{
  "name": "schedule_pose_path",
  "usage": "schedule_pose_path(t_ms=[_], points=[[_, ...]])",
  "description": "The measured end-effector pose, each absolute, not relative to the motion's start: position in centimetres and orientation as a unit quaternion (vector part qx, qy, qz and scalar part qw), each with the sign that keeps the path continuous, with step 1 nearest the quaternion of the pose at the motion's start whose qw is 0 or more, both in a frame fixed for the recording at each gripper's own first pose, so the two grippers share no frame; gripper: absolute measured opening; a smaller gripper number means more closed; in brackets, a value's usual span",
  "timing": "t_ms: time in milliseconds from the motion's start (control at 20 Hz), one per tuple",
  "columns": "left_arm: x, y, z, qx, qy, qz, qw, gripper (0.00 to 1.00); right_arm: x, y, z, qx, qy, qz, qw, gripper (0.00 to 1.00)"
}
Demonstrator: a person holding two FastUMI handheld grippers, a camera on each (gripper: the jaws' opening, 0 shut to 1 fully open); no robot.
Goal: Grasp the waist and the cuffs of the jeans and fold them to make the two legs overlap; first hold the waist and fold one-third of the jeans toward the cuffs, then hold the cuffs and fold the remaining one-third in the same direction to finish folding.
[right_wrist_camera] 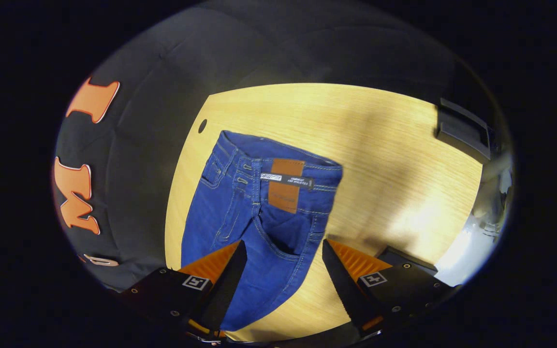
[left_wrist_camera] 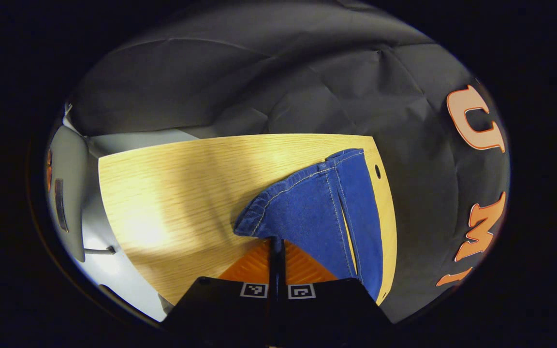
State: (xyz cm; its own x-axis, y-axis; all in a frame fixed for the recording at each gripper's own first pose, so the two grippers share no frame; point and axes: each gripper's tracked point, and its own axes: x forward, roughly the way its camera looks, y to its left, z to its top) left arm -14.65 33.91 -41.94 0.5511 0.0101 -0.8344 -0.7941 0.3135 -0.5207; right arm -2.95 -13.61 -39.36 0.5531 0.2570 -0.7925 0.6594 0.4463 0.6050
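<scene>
Left tongs pinch the cuff end of blue jeans on a wooden desk; right tongs hover wide apart above the waist.

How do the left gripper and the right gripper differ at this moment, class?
The left gripper has its fingers closed together on the hem end of the jeans; the right gripper has its fingers spread wide, gripping nothing, above the waist end. Both sit over the wooden table.
</scene>
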Motion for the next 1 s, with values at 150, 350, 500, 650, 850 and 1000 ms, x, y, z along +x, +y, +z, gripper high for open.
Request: schedule_pose_path(t_ms=[150,350,500,650,850,1000], points=[[-14.5,34.0,-41.0,-0.517,0.375,0.273,0.719,0.01,-2.4,-13.5,-40.4,0.521,0.449,-0.141,0.712,0.97],[-13.3,33.5,-39.3,-0.498,0.378,0.250,0.740,0.01,0.2,-12.7,-40.8,0.533,0.438,-0.124,0.713,0.90],[-11.6,33.0,-37.6,-0.473,0.382,0.217,0.764,0.01,-0.3,-12.8,-42.2,0.510,0.461,-0.147,0.711,0.52],[-10.7,33.3,-36.0,-0.459,0.386,0.205,0.774,0.00,0.0,-12.4,-41.6,0.534,0.447,-0.143,0.703,0.19],[-10.6,33.5,-36.3,-0.443,0.406,0.198,0.774,0.00,0.2,-12.3,-40.3,0.554,0.442,-0.142,0.691,0.08],[-11.3,33.2,-36.3,-0.437,0.421,0.194,0.771,0.01,0.1,-12.8,-39.1,0.543,0.441,-0.141,0.701,0.08]])
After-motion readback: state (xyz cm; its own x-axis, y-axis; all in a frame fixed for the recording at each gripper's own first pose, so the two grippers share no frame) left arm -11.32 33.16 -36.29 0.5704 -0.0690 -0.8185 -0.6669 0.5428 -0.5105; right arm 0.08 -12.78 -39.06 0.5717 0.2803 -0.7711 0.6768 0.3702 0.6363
